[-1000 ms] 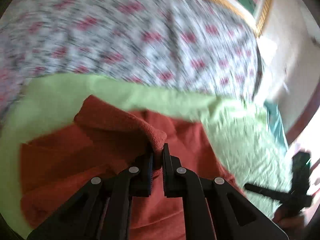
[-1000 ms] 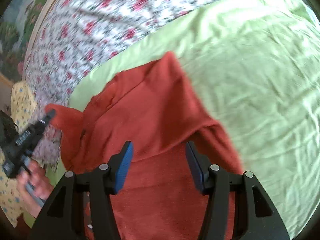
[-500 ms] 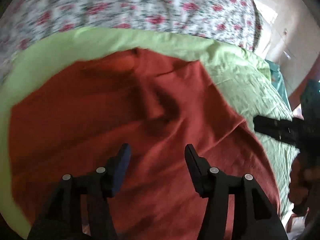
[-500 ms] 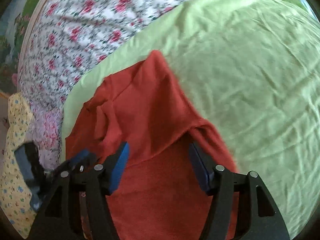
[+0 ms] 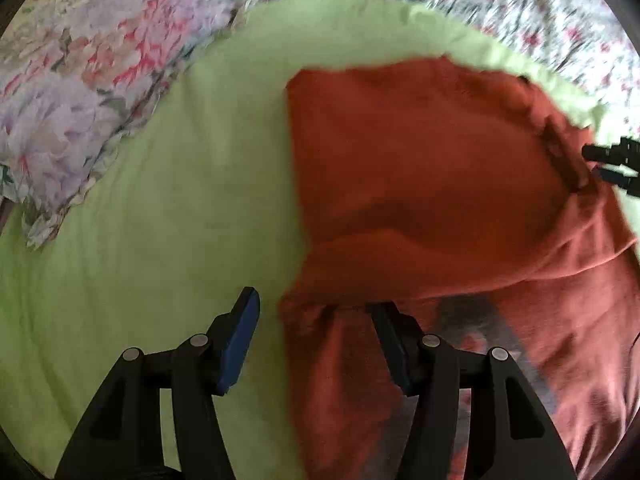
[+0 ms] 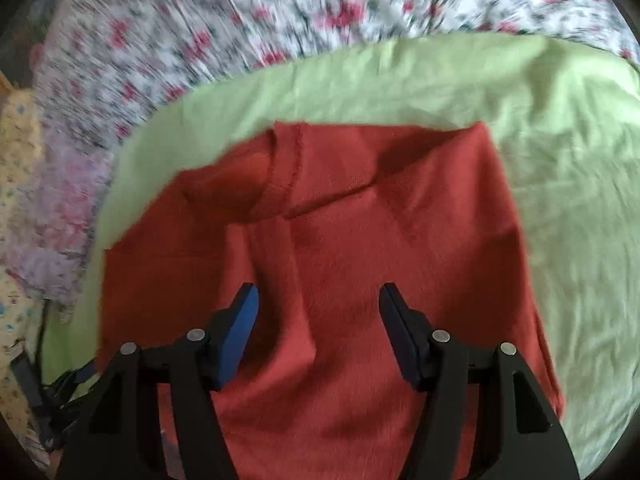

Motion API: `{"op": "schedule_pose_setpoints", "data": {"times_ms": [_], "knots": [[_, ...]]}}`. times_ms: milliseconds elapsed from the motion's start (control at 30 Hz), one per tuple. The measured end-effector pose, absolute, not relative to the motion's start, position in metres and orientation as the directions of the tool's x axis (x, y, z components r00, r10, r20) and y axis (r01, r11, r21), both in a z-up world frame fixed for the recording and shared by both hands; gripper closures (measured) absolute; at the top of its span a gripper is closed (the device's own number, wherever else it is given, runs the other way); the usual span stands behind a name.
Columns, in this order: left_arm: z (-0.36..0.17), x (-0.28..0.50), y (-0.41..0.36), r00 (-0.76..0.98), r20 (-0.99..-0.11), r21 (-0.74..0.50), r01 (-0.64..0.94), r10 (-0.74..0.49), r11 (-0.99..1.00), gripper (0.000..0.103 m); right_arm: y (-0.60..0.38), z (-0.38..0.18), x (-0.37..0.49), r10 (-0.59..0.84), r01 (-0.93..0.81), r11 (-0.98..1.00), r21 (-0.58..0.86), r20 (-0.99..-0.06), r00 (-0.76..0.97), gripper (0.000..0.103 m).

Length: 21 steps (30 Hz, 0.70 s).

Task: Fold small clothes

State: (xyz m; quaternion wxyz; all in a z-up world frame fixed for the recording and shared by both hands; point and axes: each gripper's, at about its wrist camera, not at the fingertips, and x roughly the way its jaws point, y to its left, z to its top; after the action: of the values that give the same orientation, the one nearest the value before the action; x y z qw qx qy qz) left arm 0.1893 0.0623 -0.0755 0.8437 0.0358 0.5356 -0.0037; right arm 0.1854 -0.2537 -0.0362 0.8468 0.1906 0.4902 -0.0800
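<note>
A rust-red shirt (image 5: 420,184) lies partly folded on a light green sheet (image 5: 180,200). A folded-over flap crosses its middle, and a grey print (image 5: 472,320) shows near the lower part. My left gripper (image 5: 316,308) is open and empty, straddling the shirt's left edge just above the cloth. In the right wrist view the same shirt (image 6: 360,240) fills the centre, with a seam and collar area toward the top. My right gripper (image 6: 318,300) is open and empty above the shirt's middle. Its tips also show in the left wrist view (image 5: 612,164) at the right edge.
A white bedspread with red flowers (image 6: 240,20) lies beyond the green sheet (image 6: 560,160). A pink and lilac flowered pillow (image 5: 72,92) sits at the far left. Yellow printed fabric (image 6: 16,200) and black cables (image 6: 60,388) lie at the left edge.
My left gripper let go of the shirt's fold, opened, and swung left to the shirt's left edge. My right gripper stayed open and moved further over the shirt.
</note>
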Motion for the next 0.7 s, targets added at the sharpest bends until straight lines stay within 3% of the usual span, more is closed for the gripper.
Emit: {"op": "schedule_pose_setpoints", "data": {"times_ms": [33, 100, 133, 167, 200, 233, 333, 467, 533, 700], "knots": [[-0.079, 0.19, 0.064, 0.422, -0.906, 0.047, 0.033, 0.028, 0.998, 0.045, -0.254, -0.044, 0.196, 0.061, 0.321, 0.917, 0.236, -0.879, 0.473, 0.041], [-0.083, 0.192, 0.064, 0.422, -0.906, 0.026, 0.014, 0.018, 1.0, 0.044, -0.254, -0.054, 0.208, 0.105, 0.303, 0.919, 0.254, -0.896, 0.432, 0.055], [-0.083, 0.192, 0.066, 0.426, -0.905, 0.025, 0.009, 0.019, 1.0, 0.044, -0.252, -0.057, 0.21, 0.124, 0.293, 0.919, 0.262, -0.9, 0.417, 0.056], [-0.083, 0.193, 0.066, 0.43, -0.903, 0.022, 0.001, 0.019, 1.0, 0.044, -0.25, -0.055, 0.21, 0.127, 0.279, 0.924, 0.261, -0.899, 0.42, 0.065], [-0.084, 0.195, 0.067, 0.432, -0.902, 0.013, -0.015, 0.018, 1.0, 0.044, -0.248, -0.054, 0.21, 0.126, 0.264, 0.931, 0.254, -0.899, 0.42, 0.084], [-0.083, 0.196, 0.069, 0.434, -0.901, 0.008, -0.026, 0.019, 1.0, 0.044, -0.244, -0.053, 0.21, 0.138, 0.241, 0.937, 0.254, -0.9, 0.413, 0.094], [-0.083, 0.201, 0.074, 0.434, -0.901, -0.002, -0.071, 0.029, 0.997, 0.044, -0.246, -0.025, 0.2, 0.131, 0.231, 0.93, 0.285, -0.848, 0.514, 0.094], [-0.082, 0.201, 0.08, 0.433, -0.901, -0.027, -0.111, 0.024, 0.993, 0.044, -0.282, 0.031, 0.146, 0.111, 0.263, 0.838, 0.478, -0.621, 0.776, 0.094], [-0.083, 0.2, 0.081, 0.432, -0.901, -0.031, -0.119, 0.024, 0.992, 0.044, -0.295, 0.02, 0.126, 0.044, 0.339, 0.817, 0.467, -0.636, 0.77, 0.094], [-0.085, 0.202, 0.09, 0.426, -0.905, -0.081, -0.165, -0.003, 0.983, 0.043, -0.313, -0.049, 0.103, 0.07, 0.458, 0.747, 0.482, -0.742, 0.667, 0.094]]}}
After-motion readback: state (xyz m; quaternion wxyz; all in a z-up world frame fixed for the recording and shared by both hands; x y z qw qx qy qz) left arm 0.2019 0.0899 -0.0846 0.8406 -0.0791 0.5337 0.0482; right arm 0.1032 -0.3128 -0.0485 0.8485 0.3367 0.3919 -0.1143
